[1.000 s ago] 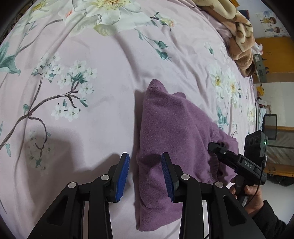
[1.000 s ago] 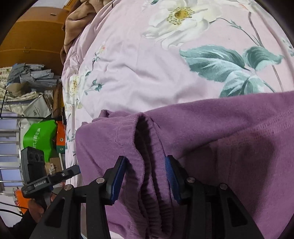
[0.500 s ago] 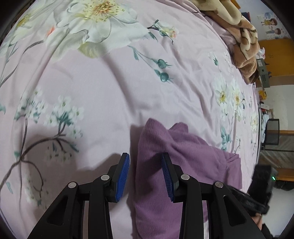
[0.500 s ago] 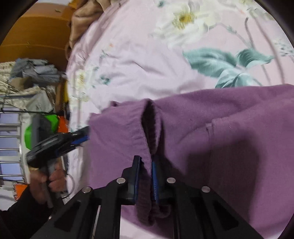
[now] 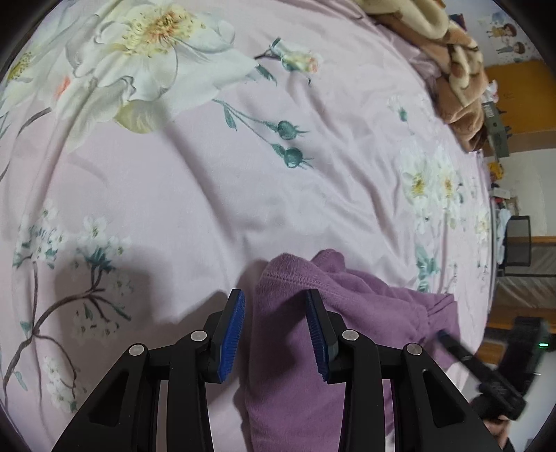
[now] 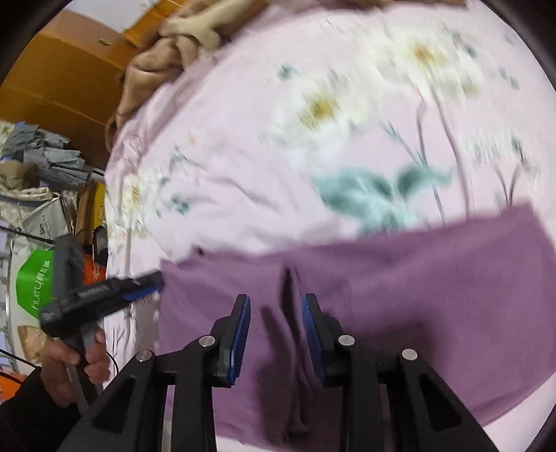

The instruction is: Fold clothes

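On the floral bedsheet [image 5: 215, 194] lies the purple garment [image 6: 434, 278], its ridge now released as the right gripper [image 6: 276, 333] fingers open around it, while the left gripper [image 5: 276, 333] fingers stay parted, unpressed, astride the hem, so regrasping comes next.

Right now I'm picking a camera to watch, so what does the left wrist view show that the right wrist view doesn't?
Only the left wrist view: green flower buds printed on the sheet, and wall stickers. Only the right wrist view: a green bag, grey clutter, and the hand holding the left gripper. Both: the purple garment, the floral bedsheet and the brown blanket.
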The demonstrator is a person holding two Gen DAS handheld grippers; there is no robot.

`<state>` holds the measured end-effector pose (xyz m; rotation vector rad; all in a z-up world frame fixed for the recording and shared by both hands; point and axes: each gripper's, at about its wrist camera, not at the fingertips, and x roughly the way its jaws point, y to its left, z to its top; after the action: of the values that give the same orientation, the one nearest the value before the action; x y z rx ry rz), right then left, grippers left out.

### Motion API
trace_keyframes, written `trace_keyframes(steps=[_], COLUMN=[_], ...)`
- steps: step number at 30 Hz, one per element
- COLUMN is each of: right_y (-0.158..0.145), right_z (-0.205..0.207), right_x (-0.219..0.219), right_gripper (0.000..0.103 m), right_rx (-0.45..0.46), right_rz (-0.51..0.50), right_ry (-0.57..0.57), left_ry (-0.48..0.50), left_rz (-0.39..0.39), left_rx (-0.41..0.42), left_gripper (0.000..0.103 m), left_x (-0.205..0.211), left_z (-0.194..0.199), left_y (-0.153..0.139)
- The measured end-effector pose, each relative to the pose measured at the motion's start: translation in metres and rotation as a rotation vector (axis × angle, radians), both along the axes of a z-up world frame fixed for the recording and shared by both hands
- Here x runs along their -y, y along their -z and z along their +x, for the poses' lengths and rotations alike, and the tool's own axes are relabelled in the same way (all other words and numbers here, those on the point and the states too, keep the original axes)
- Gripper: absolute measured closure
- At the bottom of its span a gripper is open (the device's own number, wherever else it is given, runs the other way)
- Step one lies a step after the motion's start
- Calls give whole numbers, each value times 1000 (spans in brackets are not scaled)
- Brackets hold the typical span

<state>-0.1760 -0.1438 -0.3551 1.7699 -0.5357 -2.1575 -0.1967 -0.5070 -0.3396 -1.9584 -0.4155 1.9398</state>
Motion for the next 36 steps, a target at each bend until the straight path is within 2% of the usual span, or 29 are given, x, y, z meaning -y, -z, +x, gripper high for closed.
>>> trace_keyframes(steps=[2,5,7,8,11,14,17,19,20,23,28,33,36], right_y=[-6,24,43,45,24,13,8,21,36,34,12,28,54], right_z=[-11,-25,-34,-38,-34,-12,14,28,36,44,45,10,-15], right_x=[15,45,51,47,41,45,54,62,64,64,76,103,98], right_gripper=[71,76,86,86,86,85,80,76,77,79,77,77,82], right_rx=[-33,43,96,103,33,27,38,91,149,146,60,12,63], right_rz=[-12,60,127,120,92,51,13,27,87,94,49,63,93], right_ry=[-45,-166,-170,-138,-114,-172,-246,-288,-303,-277,-306,-309,-226], left_ry=[14,15,8,12,22,27,59,74,72,67,39,58,69], left_rz=[-27,-45,-40,-39,-22,11,8,-13,-19,-28,-13,-25,-31], left_rx=[16,33,17,1,-35,-23,19,61,76,70,65,46,46], left_gripper=[66,65,65,65,65,65,62,61,61,60,60,58,57], left_x=[-5,-7,-4,-2,9,18,16,15,15,18,24,22,20], left_z=[-1,-1,1,4,25,57,93,115,123,137,143,149,149], left_y=[10,18,11,5,-14,-24,-17,-6,-1,3,-2,-5,-5])
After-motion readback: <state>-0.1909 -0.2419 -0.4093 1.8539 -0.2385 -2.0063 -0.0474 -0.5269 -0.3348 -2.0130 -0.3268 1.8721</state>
